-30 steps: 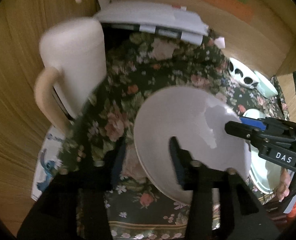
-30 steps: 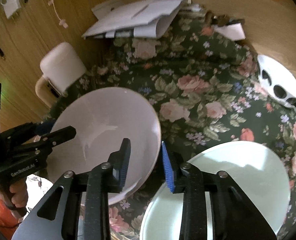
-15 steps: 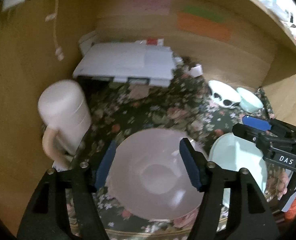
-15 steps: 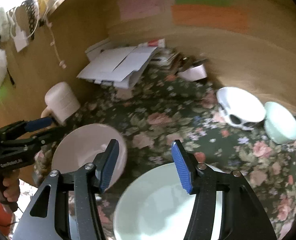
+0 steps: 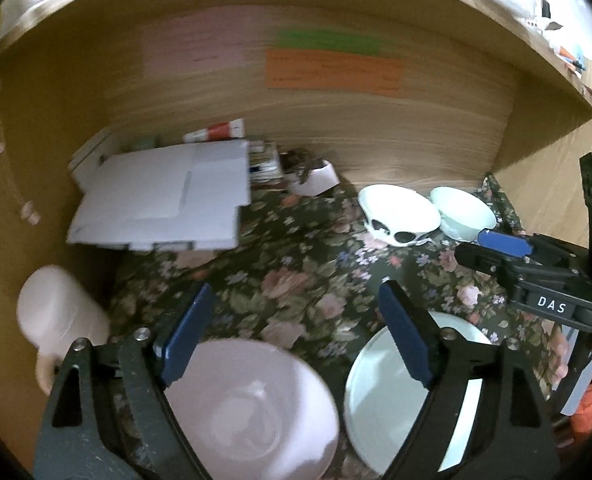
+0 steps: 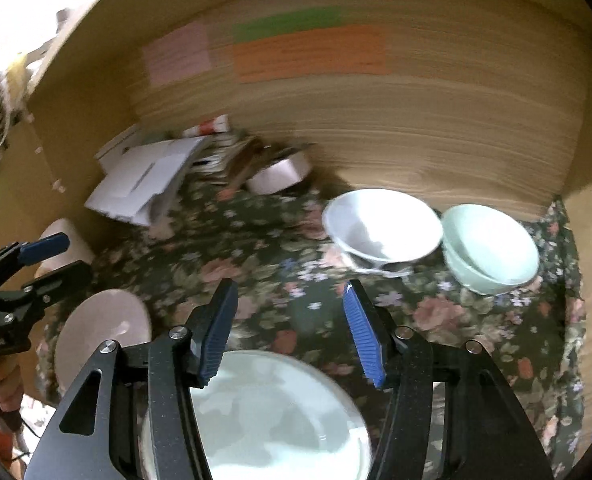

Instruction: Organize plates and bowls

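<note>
- A dark floral tablecloth [image 5: 296, 280] covered the wooden desk alcove, with flattened white cardboard [image 5: 163, 204] at the back left.
- A pale green plate [image 6: 271, 416] and a pink plate [image 5: 251, 408] lay side by side at the near edge, apart.
- A white bowl with cut-out holes [image 5: 396, 216] and a mint bowl [image 6: 492, 248] sat touching at the back right.
- The left gripper [image 5: 296, 336], jaws just widened, hung open and empty above the plates.
- The right gripper [image 6: 291, 328] was likewise open, holding nothing.

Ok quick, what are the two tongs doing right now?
Left tongs: open, just been opening, holding nothing.
Right tongs: open, holding nothing.
</note>
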A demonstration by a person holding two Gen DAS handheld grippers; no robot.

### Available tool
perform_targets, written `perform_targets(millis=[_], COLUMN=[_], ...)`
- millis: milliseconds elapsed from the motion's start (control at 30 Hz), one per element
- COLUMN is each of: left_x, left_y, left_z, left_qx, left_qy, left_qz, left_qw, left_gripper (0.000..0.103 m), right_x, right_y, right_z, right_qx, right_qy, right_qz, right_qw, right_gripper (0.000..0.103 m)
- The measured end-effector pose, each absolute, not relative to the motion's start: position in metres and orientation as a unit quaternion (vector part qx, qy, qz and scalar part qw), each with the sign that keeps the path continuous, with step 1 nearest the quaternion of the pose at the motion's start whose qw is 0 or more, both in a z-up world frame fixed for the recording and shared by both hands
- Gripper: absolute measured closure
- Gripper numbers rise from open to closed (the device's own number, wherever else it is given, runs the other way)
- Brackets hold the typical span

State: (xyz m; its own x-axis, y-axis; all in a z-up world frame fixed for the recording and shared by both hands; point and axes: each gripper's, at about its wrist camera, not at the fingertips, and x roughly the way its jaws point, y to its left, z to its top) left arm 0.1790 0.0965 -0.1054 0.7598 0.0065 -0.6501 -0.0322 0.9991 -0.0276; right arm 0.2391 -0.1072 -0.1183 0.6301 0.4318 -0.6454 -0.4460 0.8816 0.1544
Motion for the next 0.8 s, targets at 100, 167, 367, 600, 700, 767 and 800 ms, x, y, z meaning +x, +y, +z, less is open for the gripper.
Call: perform_targets(millis=[100, 167, 367, 600, 700, 767, 800], left_x=[0.197, 0.211, 0.252, 0.3, 0.315, 0.323, 0.327], left_y=[0.085, 0.077, 0.06, 0.049, 0.049, 0.049, 0.049], left_z=[-0.108, -0.11, -0.118, -0.143, -0.153, -0.159, -0.161], left_qx=[-0.013, -0.01, -0.005, -0.005, -0.004, -0.002, -0.001], left_qy=[0.35, 0.353, 0.367, 0.397, 0.405, 0.409, 0.411], left_qz=[0.001, -0.004, -0.016, -0.028, -0.024, -0.022, -0.021], left_qw=[0.937, 0.935, 0.93, 0.918, 0.914, 0.912, 0.912], left_gripper=[0.017, 0.017, 0.017, 0.017, 0.017, 0.017, 0.017], right_x=[0.251, 0.261, 0.291, 0.332, 0.346, 0.354, 0.358], right_y=[-0.121, -0.131, -0.15, -0.165, -0.167, -0.167, -0.167], right_z=[-0.12, -0.123, -0.137, -0.164, -0.174, -0.18, -0.183], right_qx=[-0.002, 0.004, 0.016, 0.053, 0.068, 0.08, 0.086], right_qy=[0.359, 0.364, 0.383, 0.416, 0.425, 0.431, 0.434], right_qz=[0.229, 0.216, 0.189, 0.17, 0.163, 0.165, 0.165], right_qw=[0.905, 0.906, 0.904, 0.892, 0.888, 0.884, 0.882], right_gripper=[0.052, 0.052, 0.052, 0.052, 0.052, 0.052, 0.052])
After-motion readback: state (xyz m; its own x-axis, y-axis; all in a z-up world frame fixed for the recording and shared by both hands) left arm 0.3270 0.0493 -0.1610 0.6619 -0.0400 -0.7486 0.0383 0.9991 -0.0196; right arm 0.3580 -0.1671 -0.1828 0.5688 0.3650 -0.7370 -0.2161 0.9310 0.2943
